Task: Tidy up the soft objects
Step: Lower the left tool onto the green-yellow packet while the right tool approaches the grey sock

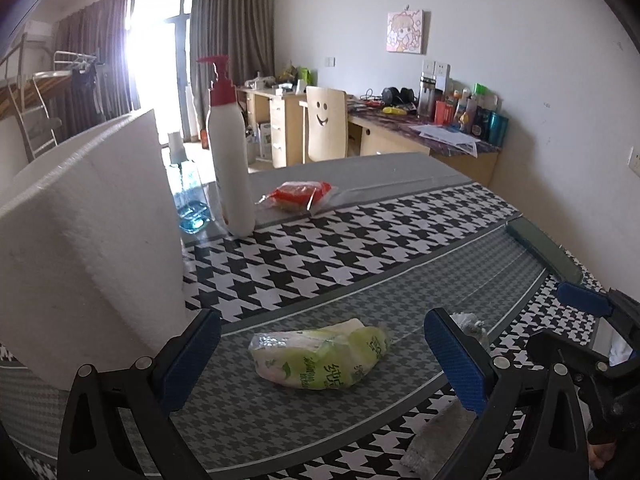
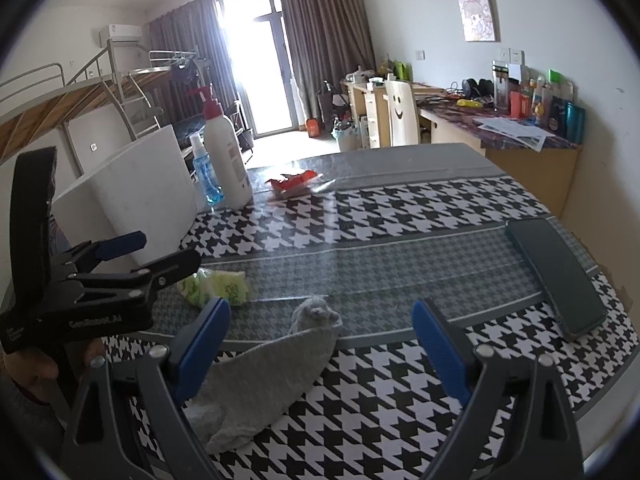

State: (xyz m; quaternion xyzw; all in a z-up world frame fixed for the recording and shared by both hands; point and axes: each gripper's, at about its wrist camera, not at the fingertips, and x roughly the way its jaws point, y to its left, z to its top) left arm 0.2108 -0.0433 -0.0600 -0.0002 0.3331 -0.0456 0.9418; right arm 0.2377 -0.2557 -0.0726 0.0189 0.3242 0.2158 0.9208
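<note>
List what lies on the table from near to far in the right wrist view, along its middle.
Grey cloth sock → green plastic tissue pack → red snack packet → white pump bottle with red cap.

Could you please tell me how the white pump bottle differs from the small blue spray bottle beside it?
The white pump bottle is taller and opaque with a red pump top; the blue spray bottle is shorter, see-through, with blue liquid and a clear cap. Both stand upright, side by side next to the white foam box.
</note>
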